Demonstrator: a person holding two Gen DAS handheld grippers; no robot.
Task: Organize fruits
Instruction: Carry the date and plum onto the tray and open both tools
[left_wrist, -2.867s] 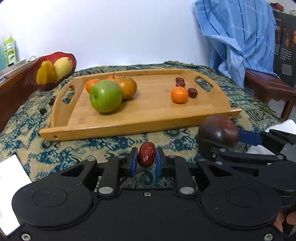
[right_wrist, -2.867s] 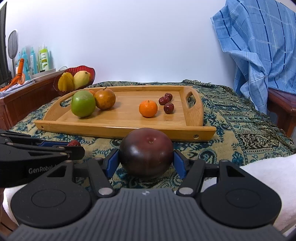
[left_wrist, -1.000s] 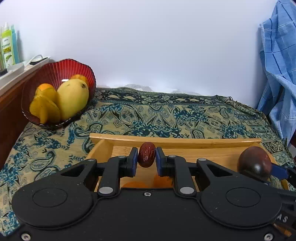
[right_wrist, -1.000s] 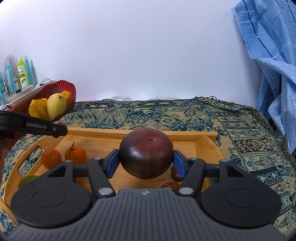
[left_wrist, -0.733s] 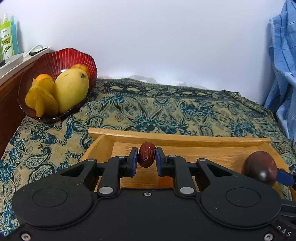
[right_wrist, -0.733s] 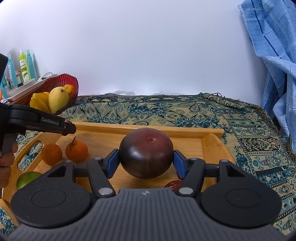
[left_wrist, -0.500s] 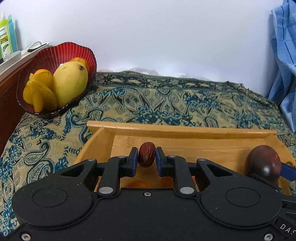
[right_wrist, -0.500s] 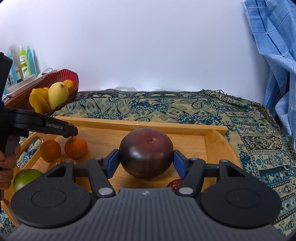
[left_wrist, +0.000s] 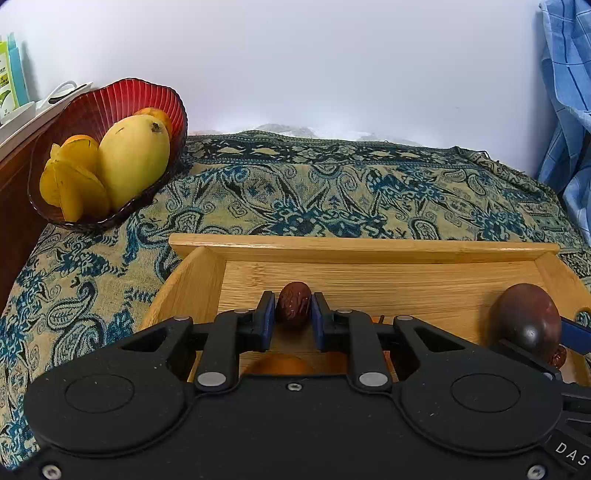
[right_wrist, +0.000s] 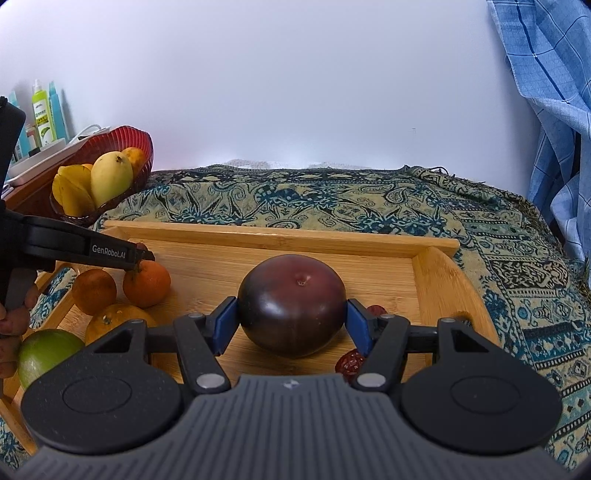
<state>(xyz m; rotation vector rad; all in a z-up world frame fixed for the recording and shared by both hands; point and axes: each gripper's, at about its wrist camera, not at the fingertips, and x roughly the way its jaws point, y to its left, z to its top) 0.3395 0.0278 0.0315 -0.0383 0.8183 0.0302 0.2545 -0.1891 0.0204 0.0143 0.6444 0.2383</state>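
My left gripper (left_wrist: 293, 314) is shut on a small wrinkled red date (left_wrist: 294, 304), held over the left part of the wooden tray (left_wrist: 362, 245). My right gripper (right_wrist: 291, 323) is shut on a large dark purple round fruit (right_wrist: 291, 304) above the tray's (right_wrist: 280, 230) right half; that fruit (left_wrist: 524, 319) also shows at the right of the left wrist view. On the tray lie two small oranges (right_wrist: 147, 282), a brown-orange fruit (right_wrist: 114, 321), a green apple (right_wrist: 46, 352) and loose red dates (right_wrist: 351, 363). The left gripper (right_wrist: 142, 254) reaches in over the oranges.
A red glass bowl (left_wrist: 96, 110) with a mango (left_wrist: 135, 157) and starfruit stands on the patterned cloth (left_wrist: 332, 192) behind the tray at the left. Bottles (right_wrist: 42, 114) line a wooden ledge at far left. A blue checked cloth (right_wrist: 546, 110) hangs at the right.
Both grippers went from in front of the tray to over it with their fruits. In the last second the left gripper sank and tipped toward the tray floor; the right barely moved.
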